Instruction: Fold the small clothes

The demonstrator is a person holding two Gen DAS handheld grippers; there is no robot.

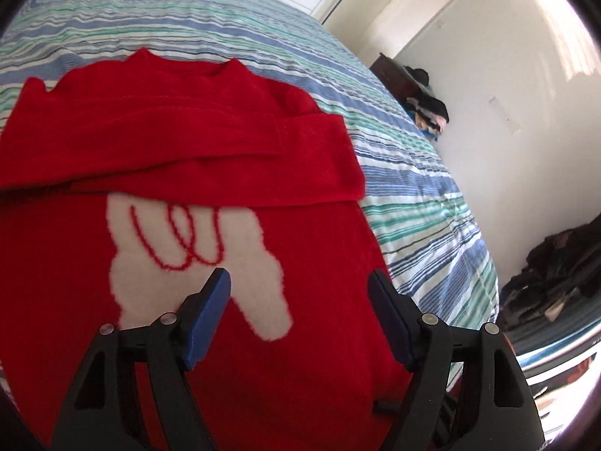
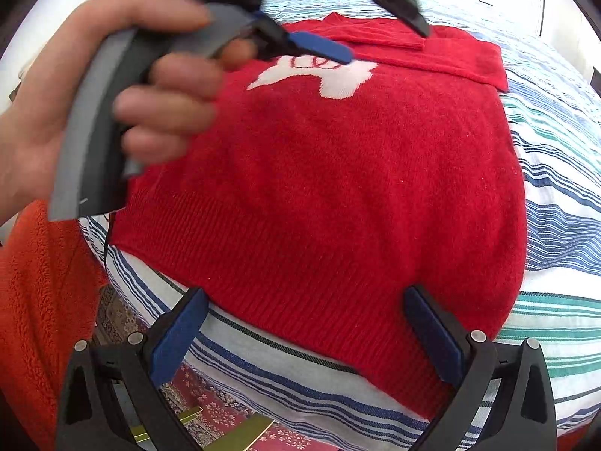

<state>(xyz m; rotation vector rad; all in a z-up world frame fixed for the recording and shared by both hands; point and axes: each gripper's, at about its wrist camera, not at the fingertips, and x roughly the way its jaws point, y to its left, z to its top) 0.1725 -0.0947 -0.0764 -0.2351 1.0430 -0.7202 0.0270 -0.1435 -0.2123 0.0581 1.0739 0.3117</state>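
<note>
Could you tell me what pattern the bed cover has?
The striped bed cover has blue, teal and white stripes, clearest in the left wrist view.

Black tools (image 1: 300,293) (image 2: 306,314), blue pads, silver screws; bare hand (image 2: 112,86), orange fleece sleeve (image 2: 41,300).

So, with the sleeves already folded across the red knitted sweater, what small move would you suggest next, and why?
Probably lower the open right gripper and close it on the ribbed hem of the red knitted sweater. Its fingers straddle that edge over the striped bedcover, the folded sleeves lie across the chest, and the left gripper hangs open above the white motif.
</note>
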